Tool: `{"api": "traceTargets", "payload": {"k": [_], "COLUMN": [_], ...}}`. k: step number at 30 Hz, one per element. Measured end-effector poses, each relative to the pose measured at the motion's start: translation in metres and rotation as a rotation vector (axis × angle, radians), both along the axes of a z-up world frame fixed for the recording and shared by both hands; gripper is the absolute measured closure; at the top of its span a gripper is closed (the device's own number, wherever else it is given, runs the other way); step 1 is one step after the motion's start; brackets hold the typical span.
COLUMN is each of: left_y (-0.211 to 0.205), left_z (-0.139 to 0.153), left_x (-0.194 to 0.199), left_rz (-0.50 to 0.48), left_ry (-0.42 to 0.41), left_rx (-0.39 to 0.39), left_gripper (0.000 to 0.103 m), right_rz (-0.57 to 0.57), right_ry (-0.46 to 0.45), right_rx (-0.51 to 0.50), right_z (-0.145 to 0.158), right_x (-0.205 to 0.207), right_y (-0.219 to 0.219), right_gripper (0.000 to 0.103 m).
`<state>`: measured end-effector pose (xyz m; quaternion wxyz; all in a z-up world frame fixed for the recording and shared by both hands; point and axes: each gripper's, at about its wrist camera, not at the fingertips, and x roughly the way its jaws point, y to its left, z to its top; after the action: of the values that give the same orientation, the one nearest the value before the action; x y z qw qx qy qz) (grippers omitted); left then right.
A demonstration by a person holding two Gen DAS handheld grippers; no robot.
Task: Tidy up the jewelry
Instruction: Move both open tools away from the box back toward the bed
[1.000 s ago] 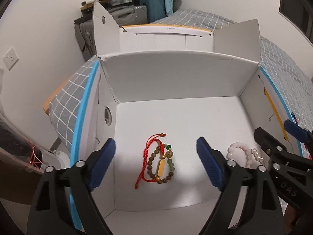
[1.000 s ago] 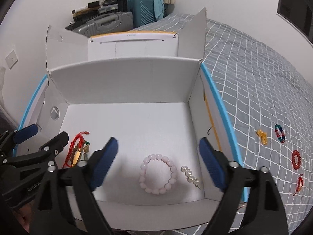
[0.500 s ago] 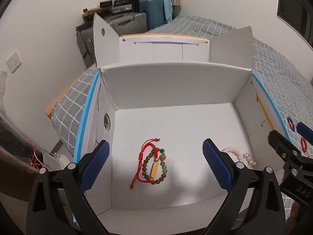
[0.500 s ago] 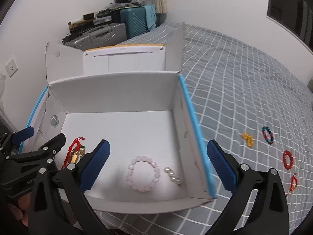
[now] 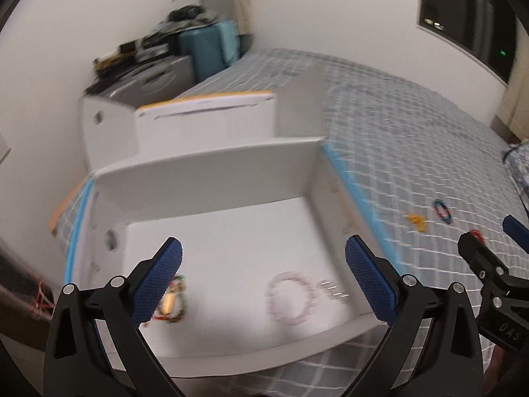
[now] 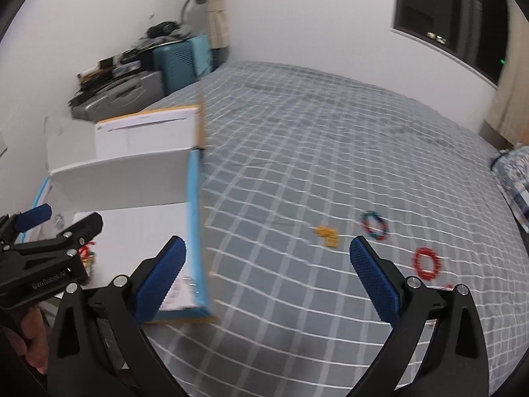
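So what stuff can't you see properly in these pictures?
- Red and brown bracelets: left wrist view, blurred and partly behind the left gripper finger.
- Pink bead bracelet: left wrist view, smeared by motion blur.
- Yellow piece on the bedspread: right wrist view, too small and blurred to identify.

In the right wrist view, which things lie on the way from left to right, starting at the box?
white box → yellow piece → multicoloured bracelet → red bracelet, the last three lying on the grey checked bedspread.
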<state>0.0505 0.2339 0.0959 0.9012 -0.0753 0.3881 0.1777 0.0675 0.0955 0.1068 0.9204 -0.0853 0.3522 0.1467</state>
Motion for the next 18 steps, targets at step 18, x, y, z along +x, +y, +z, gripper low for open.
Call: {"api": "traceTargets", "payload": {"k": [18], "left_y": [-0.178], "left_z": [-0.019], "left_x": [0.098], "left_rz": [-0.278], "left_ry": [0.022], "left_rx": [-0.013], "left_gripper": [0.006], "right_rz": [-0.281], "right_ry": [0.058], "right_rx": [0.002], "right_z": [-0.035], "right_x": [0.042], "right_y": [-0.208], "right_gripper": [0.008]}}
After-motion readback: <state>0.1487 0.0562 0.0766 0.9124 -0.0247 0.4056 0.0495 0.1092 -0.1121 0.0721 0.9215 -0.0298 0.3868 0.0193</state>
